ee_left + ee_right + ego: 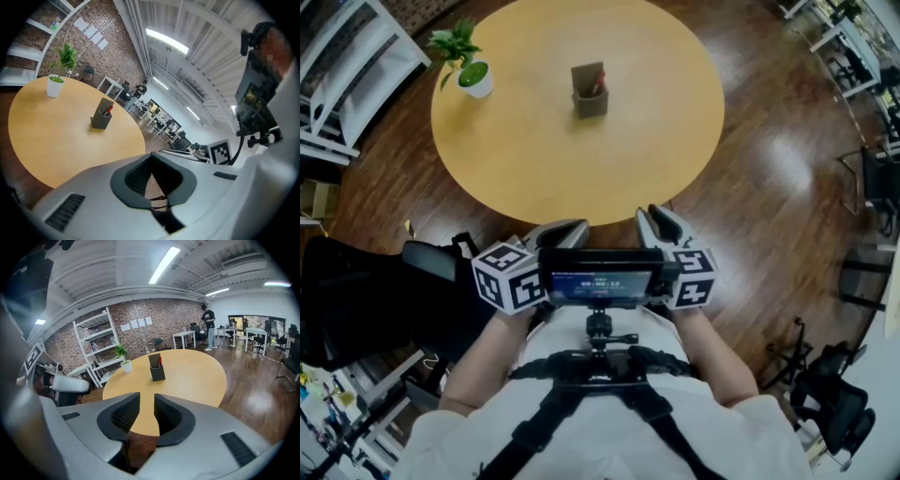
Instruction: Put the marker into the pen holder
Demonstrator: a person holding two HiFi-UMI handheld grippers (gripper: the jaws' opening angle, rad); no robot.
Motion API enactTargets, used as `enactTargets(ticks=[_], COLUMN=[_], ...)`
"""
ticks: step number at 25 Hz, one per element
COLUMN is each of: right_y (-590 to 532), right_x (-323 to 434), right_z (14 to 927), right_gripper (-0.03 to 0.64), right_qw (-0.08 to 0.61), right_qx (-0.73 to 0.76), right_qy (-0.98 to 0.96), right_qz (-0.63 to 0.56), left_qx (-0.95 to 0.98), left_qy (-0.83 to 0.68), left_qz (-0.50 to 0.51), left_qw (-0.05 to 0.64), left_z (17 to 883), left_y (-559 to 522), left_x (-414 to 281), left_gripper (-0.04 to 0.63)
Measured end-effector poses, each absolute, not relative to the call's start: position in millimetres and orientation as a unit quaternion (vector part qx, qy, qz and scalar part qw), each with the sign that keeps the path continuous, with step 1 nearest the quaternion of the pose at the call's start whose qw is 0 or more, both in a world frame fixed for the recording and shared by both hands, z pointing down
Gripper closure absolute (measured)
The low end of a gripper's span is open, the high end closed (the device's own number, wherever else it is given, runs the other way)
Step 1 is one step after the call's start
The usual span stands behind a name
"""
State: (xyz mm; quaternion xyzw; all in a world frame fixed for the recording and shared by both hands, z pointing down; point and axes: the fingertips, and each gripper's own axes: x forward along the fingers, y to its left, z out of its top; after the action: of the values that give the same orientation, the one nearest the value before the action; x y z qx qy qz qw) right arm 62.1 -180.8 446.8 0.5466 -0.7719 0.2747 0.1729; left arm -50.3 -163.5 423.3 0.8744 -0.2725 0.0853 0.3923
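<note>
A dark grey pen holder [589, 98] stands near the middle of the round wooden table [534, 159]. A red marker [598, 85] sticks up inside it. The same pen holder [157, 371] and marker [160, 361] show in the right gripper view, and the pen holder [100, 120] in the left gripper view. Both grippers are held close to the person's chest, off the table's near edge. My left gripper [563, 231] [151, 159] has its tips touching and holds nothing. My right gripper [662, 223] [146, 399] shows a narrow gap between its pads, with nothing in it.
A small potted plant [472, 73] stands on the table's far left. A black chair [366, 300] is at the near left, white shelving [337, 75] at the far left. Office chairs [830, 398] and desks stand at the right on the wood floor. A person [208, 326] stands far off.
</note>
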Motion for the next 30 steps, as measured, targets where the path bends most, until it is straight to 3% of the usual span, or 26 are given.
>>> enactTargets(ticks=[11,23,30], right_y=[-127.4,55.2,105.3], right_x=[63.5,129.6,140.7], right_z=[442.0,462.8,444.7], right_gripper=[0.511,0.511,0.510], right_qw=[0.167,0.158,0.141], right_qx=[0.518,0.512,0.501], right_qy=[-0.800,-0.800,-0.812], right_qz=[0.252,0.272,0.266], left_qx=[0.863,0.866,0.869], left_qy=[-0.336,-0.338,-0.345], left_qz=[0.053,0.060,0.059], left_qw=[0.374,0.365,0.350], left_z=[416.8,428.6,410.8], left_y=[-103.4,69.8,128.7], left_x=[-66.7,5.7,23.0], left_gripper=[0.601,0.600,0.601])
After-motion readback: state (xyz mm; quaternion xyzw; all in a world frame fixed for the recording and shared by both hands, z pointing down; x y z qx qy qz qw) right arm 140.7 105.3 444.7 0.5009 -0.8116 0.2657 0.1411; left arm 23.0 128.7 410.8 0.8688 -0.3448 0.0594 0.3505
